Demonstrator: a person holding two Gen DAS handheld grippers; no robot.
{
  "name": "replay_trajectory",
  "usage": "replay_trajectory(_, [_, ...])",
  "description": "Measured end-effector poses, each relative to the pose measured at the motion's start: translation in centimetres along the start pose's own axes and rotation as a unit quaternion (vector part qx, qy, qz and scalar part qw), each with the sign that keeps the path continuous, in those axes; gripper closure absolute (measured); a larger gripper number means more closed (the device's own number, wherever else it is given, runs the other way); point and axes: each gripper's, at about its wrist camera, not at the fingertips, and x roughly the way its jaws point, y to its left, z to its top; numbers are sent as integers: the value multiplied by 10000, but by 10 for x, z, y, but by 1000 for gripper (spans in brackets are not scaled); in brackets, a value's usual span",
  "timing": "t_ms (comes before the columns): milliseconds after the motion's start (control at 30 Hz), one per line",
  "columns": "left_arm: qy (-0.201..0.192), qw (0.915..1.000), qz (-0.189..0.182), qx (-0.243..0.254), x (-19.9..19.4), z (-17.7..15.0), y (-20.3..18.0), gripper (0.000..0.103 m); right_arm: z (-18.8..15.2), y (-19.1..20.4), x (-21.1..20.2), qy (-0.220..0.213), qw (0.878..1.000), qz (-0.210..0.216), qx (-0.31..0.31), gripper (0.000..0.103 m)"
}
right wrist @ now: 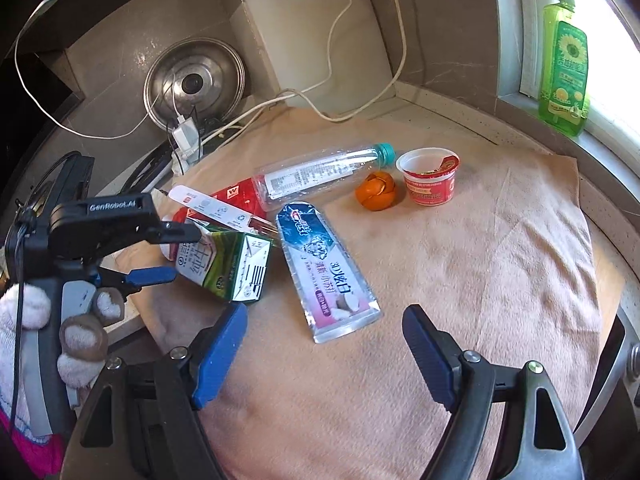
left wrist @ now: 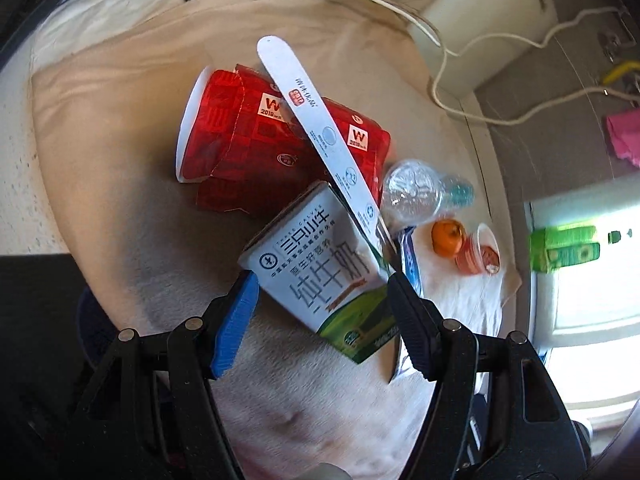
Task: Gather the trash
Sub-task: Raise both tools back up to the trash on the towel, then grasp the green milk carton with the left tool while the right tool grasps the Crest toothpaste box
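Observation:
A white and green milk carton lies on a beige cloth. My left gripper is open, its jaws on either side of the carton, which also shows in the right wrist view between the left gripper's fingers. Behind it lie a crushed red paper cup, a white toothbrush package, a clear plastic bottle, a toothpaste tube, an orange peel and a small red cup. My right gripper is open and empty above the cloth, near the tube.
A steel pot lid, a white cutting board, cables and a charger stand at the back. A green detergent bottle stands on the windowsill at right. The counter edge runs along the left.

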Motion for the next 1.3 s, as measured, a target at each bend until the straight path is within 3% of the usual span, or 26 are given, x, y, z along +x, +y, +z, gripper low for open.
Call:
replay_trajectory(233, [-281,9988,-40,-405,4,3,-2,26,10,0,15,111,9996,40,-272,21])
replay_trajectory(400, [-182,9991,229,-305,16,8,-9,22,14,-1,32,274,9988,65,-402,21])
replay_trajectory(533, [24,9997,150,-207,27,5,-7,22,17,-3,49,441,9978,92,-488,21])
replay_trajectory(633, [-34,9997,38,-229,26,3,-3,22,20,-3,62,584,9966,96,-565,21])
replay_trajectory(733, [-12,9999,-26,-132,24,3,-4,25,24,-3,74,707,9955,131,-619,21])
replay_trajectory(1167, [145,9979,-564,286,9,3,-3,55,49,1,127,1218,9887,228,-840,20])
replay_trajectory(1300, [202,9967,-694,362,6,2,-1,57,55,3,132,1281,9870,203,-950,36])
